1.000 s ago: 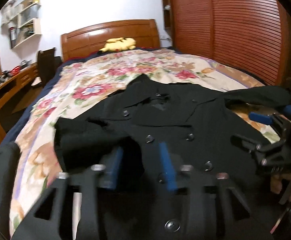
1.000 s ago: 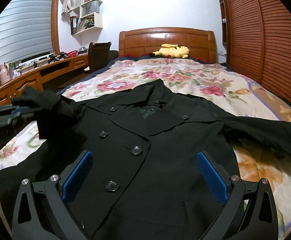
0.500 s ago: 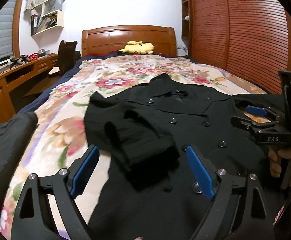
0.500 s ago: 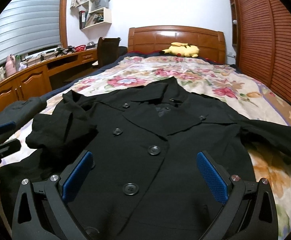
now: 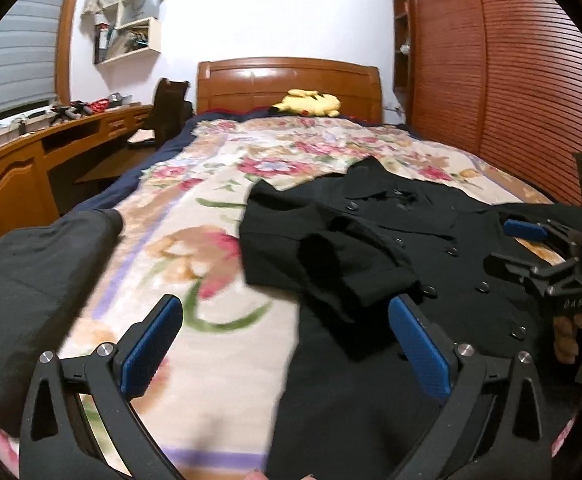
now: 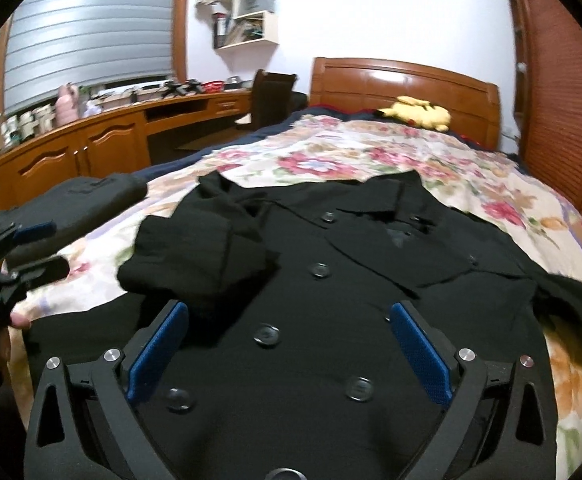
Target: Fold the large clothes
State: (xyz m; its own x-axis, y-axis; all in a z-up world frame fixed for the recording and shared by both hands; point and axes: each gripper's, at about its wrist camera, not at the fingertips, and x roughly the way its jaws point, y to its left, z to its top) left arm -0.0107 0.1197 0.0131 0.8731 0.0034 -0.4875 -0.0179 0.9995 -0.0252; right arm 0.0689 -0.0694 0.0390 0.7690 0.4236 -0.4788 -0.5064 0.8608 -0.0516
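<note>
Risk: folded sleeve [image 5: 331, 256] sat loose on the coat [image 6: 331, 320], could've slid off if the body got tugged. Left gripper [image 5: 283, 344] spread, empty, at bed's [image 5: 195, 240] near edge, coat just right of it. Right gripper [image 6: 287, 352] spread, empty, over coat front; other sleeve [image 6: 571, 300] lay out twd right edge.

A home bedroom: a wooden-headboard bed [image 5: 289, 80] with floral bedspread [image 5: 211, 200], yellow plush toy [image 5: 307, 103], louvred wooden wardrobe doors [image 5: 503, 60], built-in desk [image 6: 111, 136], wall shelves [image 6: 247, 16].
</note>
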